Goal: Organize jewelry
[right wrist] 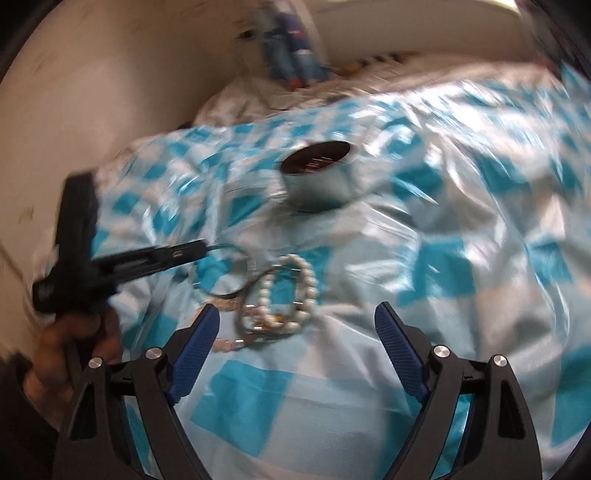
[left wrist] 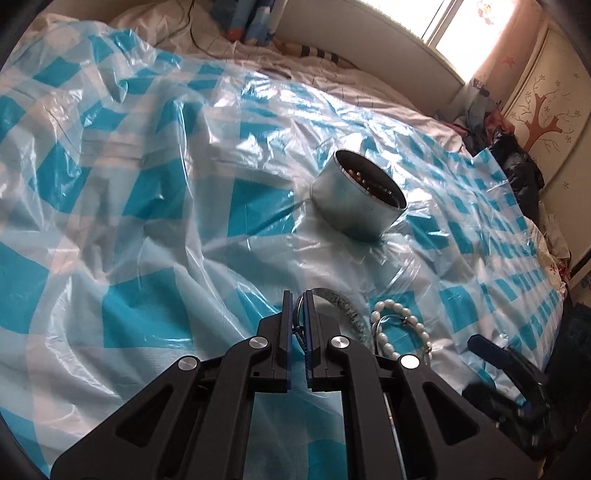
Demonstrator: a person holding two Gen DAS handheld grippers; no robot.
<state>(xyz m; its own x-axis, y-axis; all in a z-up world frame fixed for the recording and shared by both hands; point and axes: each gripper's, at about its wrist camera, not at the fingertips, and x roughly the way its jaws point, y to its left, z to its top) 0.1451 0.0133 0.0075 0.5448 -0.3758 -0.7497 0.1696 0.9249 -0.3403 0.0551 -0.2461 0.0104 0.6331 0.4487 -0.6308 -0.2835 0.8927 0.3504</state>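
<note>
The left tongs (left wrist: 298, 295) are clenched on a thin silver bangle (left wrist: 341, 301), whose rim curves out to the right of the blue pads just above the bed's covering. Just beside it, on the right, lies one white bead bracelet (left wrist: 400, 325) tangled with a thin metal ring; how many other pieces are in that small heap cannot be counted from the left wrist view. The right tongs (right wrist: 295, 321) stand released, wide apart with nothing between the pads, hovering just short of the same heap, where the bead bracelet (right wrist: 291, 288) and some dark and silvery loops overlap; the blur hides their number. At the left of that view a hand (right wrist: 74, 354) grips the handle of the left tongs (right wrist: 199, 248). Everything rests on a crinkled blue-and-white checked plastic sheet (left wrist: 147, 184) spread over the bed. Further away, well apart from the heap, stands a single round metal tin (left wrist: 356, 197), upright and with no lid on it, its dark inside holding some jewelry pieces that are too small to tell apart. Beyond it lie rumpled white bedding (left wrist: 369, 83) and a bright window (left wrist: 465, 33).
</note>
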